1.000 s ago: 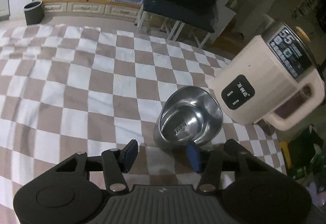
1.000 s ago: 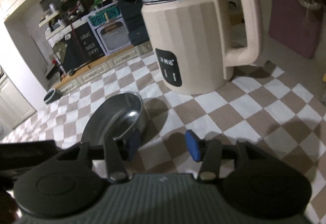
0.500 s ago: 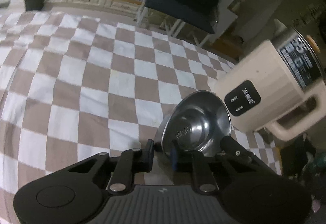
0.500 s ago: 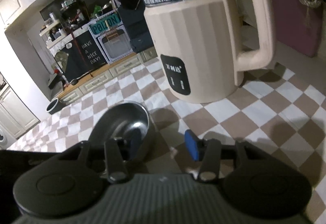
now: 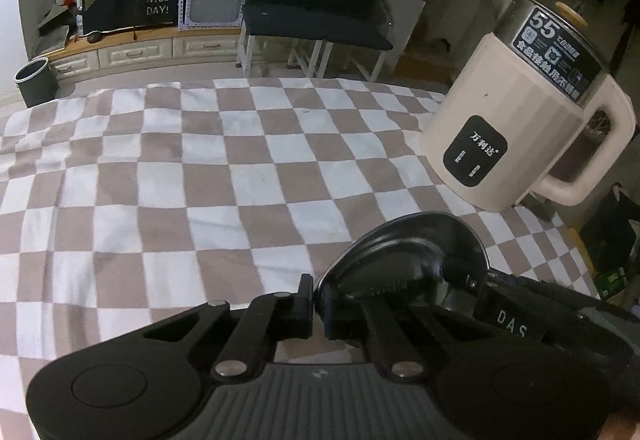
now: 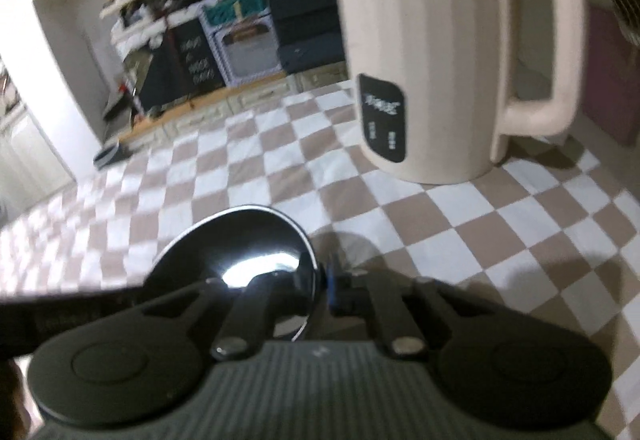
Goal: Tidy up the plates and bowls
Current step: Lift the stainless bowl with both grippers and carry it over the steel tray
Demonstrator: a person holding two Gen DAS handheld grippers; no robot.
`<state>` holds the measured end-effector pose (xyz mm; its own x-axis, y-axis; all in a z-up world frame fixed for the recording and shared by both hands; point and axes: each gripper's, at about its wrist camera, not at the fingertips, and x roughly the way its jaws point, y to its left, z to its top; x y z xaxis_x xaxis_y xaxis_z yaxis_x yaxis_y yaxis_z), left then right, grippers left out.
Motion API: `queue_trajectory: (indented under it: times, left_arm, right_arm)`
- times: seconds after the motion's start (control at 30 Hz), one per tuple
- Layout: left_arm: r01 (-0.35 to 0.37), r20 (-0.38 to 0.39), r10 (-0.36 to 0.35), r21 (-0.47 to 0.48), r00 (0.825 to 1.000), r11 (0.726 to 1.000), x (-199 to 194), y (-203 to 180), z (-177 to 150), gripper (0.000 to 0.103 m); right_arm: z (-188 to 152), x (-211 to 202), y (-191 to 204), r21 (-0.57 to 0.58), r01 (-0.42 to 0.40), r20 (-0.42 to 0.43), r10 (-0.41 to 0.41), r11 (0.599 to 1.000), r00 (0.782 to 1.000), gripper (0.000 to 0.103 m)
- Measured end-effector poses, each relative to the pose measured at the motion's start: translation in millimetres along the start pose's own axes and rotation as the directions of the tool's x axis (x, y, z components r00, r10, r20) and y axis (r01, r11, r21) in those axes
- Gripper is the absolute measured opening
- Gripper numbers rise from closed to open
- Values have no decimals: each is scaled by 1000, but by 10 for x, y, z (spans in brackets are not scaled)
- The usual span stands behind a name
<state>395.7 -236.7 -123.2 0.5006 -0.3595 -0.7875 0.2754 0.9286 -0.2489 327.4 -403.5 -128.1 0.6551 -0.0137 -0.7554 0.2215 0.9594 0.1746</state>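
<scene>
A shiny steel bowl (image 5: pixel 404 264) sits tilted on the brown-and-white checked cloth (image 5: pixel 200 180), just ahead of both grippers. My left gripper (image 5: pixel 318 304) is closing tight on the bowl's left rim, with the wall pinched between its blue pads. In the right wrist view the bowl (image 6: pixel 240 244) lies left of centre. My right gripper (image 6: pixel 323 288) is closing on its right rim, one finger inside and one outside. The right gripper's black body (image 5: pixel 516 320) shows across the bowl in the left wrist view.
A tall cream electric kettle (image 5: pixel 520 144) with a side handle stands on the cloth just beyond and right of the bowl, also large in the right wrist view as the kettle (image 6: pixel 432 80). Beyond the cloth are low drawers (image 5: pixel 132 54) and a dark bin (image 5: pixel 34 80).
Both grippers went from open beside the bowl to shut on its opposite rims, left first, then right. The bowl now sits closer to both cameras and more tilted.
</scene>
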Motion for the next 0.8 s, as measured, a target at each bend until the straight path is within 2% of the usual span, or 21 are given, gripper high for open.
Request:
queue_trajectory:
  times: [0.17,0.37,0.6,0.8]
  left_arm:
    - [-3,13,3,-6,1000,1000,-246,98,-76,5]
    - [-5,39,5,13,999,1000,-736,206,-226,5]
    - [-2,55,2,13,998,1000,-1380,323,-592,6]
    - [15,40,-15,18,999,1000,-1786,335,-942,8]
  right_arm:
    - [0,-137,152,-44,-33,-11,33,998,999,9]
    - [-22,-514,396,-98,-89,9,90,991,996,8]
    - [-179,-1096,765,-202,-134,28,142,970,989,9]
    - [-419,-1506,888,-243,-164,13,173,956,985,9]
